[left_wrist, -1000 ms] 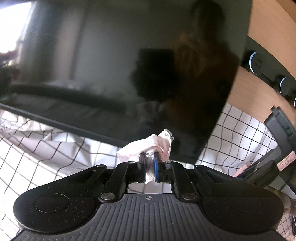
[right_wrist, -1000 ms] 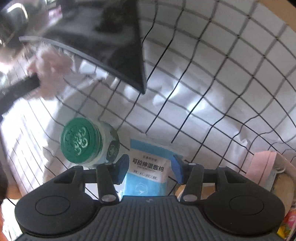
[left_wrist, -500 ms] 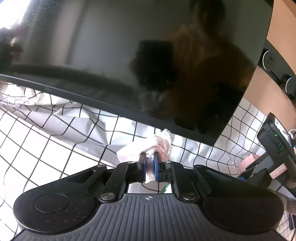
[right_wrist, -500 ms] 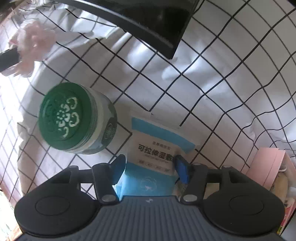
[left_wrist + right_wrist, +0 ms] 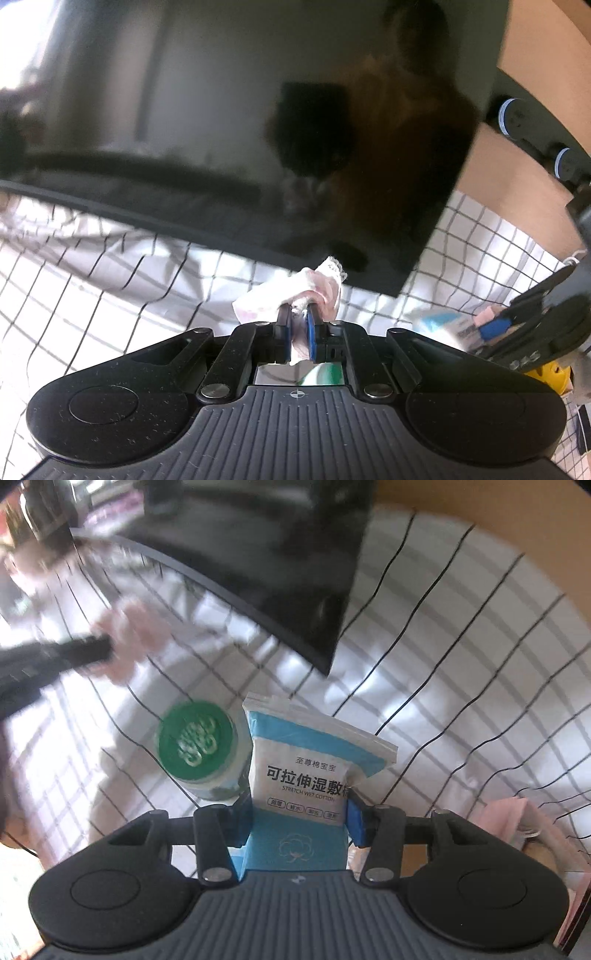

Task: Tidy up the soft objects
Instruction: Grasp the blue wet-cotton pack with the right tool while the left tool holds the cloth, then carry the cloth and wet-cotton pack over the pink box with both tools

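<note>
Above checked cloth, right gripper just closed on cotton pack, now lifted, left gripper clamps pink cloth.

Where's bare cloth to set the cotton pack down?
Free: the checked cloth right of the monitor corner, and the stretch left of the left gripper below the monitor's lower edge. Crowded: around the green-lidded jar and the pink items at right.

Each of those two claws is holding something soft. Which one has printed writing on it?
The blue-and-white cotton pad packet in the right gripper; the pink cloth in the left gripper shows none.
</note>
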`<state>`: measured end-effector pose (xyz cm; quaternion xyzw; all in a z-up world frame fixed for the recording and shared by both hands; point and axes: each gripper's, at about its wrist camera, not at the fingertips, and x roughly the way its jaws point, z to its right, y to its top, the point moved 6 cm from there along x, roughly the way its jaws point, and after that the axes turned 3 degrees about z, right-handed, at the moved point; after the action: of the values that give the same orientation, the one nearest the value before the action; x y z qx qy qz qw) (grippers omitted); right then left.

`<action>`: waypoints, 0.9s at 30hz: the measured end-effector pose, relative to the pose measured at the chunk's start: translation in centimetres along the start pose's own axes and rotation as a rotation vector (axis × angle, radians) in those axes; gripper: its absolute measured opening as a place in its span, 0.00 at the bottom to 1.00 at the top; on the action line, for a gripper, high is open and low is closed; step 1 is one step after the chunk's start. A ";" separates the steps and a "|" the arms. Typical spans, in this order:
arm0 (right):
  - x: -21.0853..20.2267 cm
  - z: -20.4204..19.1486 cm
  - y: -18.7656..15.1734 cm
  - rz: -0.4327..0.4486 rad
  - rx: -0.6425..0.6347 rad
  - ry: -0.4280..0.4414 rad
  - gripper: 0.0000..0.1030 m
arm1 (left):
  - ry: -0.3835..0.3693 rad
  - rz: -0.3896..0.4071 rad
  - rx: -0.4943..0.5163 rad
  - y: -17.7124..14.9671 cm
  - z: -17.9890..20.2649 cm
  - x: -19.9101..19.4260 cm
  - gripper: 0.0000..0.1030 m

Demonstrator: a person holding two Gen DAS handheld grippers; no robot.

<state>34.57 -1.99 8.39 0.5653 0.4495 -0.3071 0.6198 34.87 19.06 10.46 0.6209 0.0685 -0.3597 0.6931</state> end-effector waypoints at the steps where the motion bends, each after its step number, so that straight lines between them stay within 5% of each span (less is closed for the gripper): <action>1: -1.0 0.2 0.1 0.025 0.007 0.009 0.47 | -0.002 0.004 0.011 0.3 0.9 -0.1 0.10; 11: -9.8 5.7 -2.6 0.231 0.067 0.035 0.47 | -0.072 0.004 0.133 1.1 12.9 0.3 0.10; 27: -16.5 18.3 -12.8 0.438 0.302 -0.090 0.47 | -0.291 -0.109 0.296 -2.5 32.3 5.5 0.10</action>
<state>20.34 -24.16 17.06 0.7209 0.2374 -0.2540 0.5996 26.06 -12.49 12.58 0.6527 -0.0523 -0.4887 0.5765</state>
